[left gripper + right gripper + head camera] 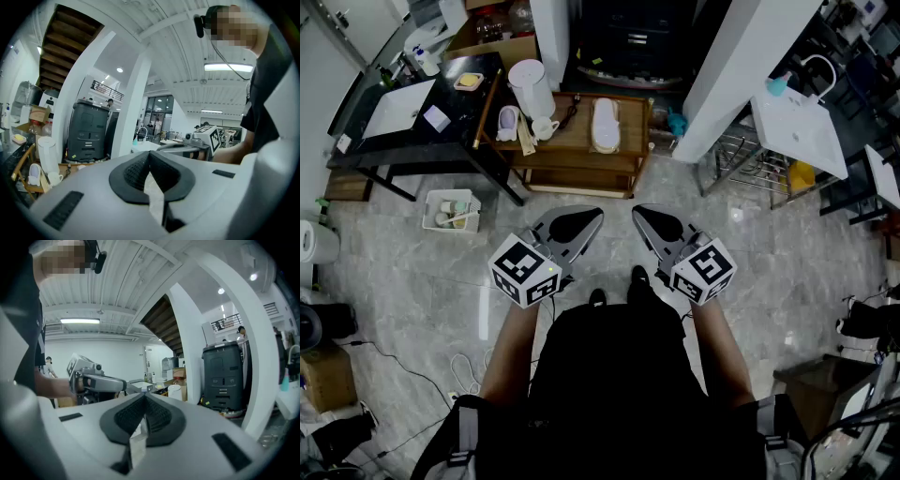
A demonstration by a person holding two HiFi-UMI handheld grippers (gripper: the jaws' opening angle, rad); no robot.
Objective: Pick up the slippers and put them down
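Observation:
A white slipper [605,124] lies flat on the low wooden table [581,150] ahead of me. What looks like a second pale slipper with a lilac inside [507,122] [33,173] sits at that table's left end. My left gripper [598,214] [149,152] is shut and holds nothing. My right gripper [636,211] [144,394] is shut and empty too. Both hang side by side, roughly level, over the floor on my side of the table and well short of the slippers. Each gripper view catches the other gripper beside it.
On the wooden table stand a white cylinder [530,86] and a cup [546,128]. A black table [412,150] is at the left, with a white basket [452,208] on the floor. A white pillar [741,66] and wire rack [750,164] are at the right. Cables [469,370] trail on the floor.

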